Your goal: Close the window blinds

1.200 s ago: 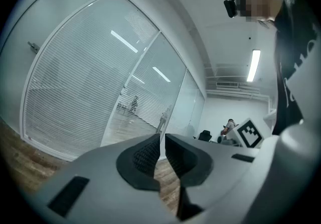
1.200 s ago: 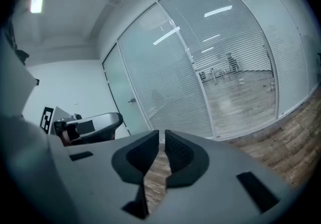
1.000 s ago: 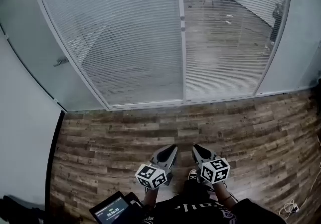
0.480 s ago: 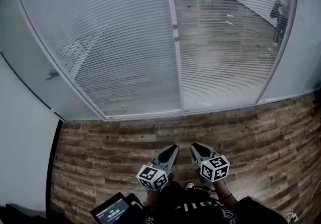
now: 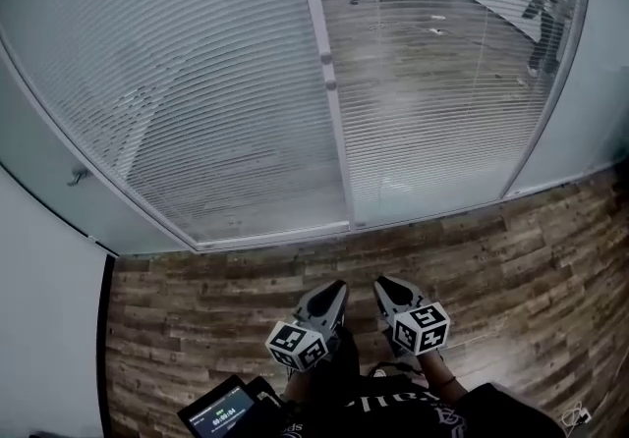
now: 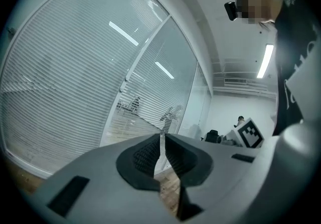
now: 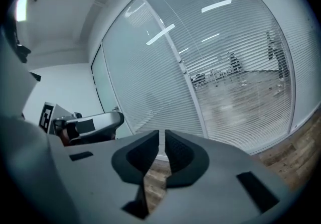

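The window blinds hang behind a glass wall in two panels. The left panel looks nearly opaque. The right panel has its slats open, so the room beyond shows through. A white mullion with a small knob divides them. My left gripper and right gripper are held side by side low in front of the body, over the wooden floor, well short of the glass. Both are shut on nothing, seen also in the left gripper view and the right gripper view.
A door handle sits on the glass door at the far left. A person stands beyond the glass at top right. A small screen device is at the bottom left. Wooden floor runs up to the frame's sill.
The glass wall has drawn nearer and slid left in the head view, and the mullion now leans more. Both grippers keep the same place before the body, still shut.
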Demonstrator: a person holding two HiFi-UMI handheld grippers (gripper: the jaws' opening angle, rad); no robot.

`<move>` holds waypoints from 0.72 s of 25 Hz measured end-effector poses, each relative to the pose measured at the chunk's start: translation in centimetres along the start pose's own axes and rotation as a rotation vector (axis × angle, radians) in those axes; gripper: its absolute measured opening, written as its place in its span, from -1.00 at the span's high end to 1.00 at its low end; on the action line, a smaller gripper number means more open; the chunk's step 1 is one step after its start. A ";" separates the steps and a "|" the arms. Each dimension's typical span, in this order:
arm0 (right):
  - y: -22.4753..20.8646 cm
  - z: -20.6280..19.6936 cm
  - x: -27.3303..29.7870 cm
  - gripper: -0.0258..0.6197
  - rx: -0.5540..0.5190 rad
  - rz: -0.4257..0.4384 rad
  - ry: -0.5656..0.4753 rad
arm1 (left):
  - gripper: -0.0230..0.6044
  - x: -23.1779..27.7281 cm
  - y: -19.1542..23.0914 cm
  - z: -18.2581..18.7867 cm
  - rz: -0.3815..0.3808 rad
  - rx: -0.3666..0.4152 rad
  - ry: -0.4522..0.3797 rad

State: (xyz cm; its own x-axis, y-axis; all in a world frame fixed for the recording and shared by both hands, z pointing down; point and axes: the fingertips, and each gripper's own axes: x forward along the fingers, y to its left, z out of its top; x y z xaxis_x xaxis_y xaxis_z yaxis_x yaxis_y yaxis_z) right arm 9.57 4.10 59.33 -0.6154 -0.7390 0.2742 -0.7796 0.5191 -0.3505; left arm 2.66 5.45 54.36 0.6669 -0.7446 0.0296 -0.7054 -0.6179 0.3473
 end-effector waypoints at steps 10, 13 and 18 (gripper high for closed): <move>-5.9 11.9 17.2 0.77 -0.001 -0.103 -0.075 | 0.81 11.4 16.2 10.4 -0.082 0.029 -0.005; -7.1 15.2 22.0 0.77 -0.009 -0.127 -0.105 | 0.81 14.1 20.7 12.7 -0.108 0.031 -0.007; -9.9 19.3 28.7 0.77 -0.013 -0.183 -0.161 | 0.82 17.7 26.3 13.9 -0.164 0.044 0.033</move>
State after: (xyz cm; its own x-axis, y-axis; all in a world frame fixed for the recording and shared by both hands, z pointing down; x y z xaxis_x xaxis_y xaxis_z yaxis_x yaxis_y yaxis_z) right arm 1.90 -30.56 53.40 -0.4379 -0.8796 0.1858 -0.8784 0.3746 -0.2967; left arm -7.41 -27.50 50.97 0.7808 -0.6247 0.0066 -0.5958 -0.7414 0.3089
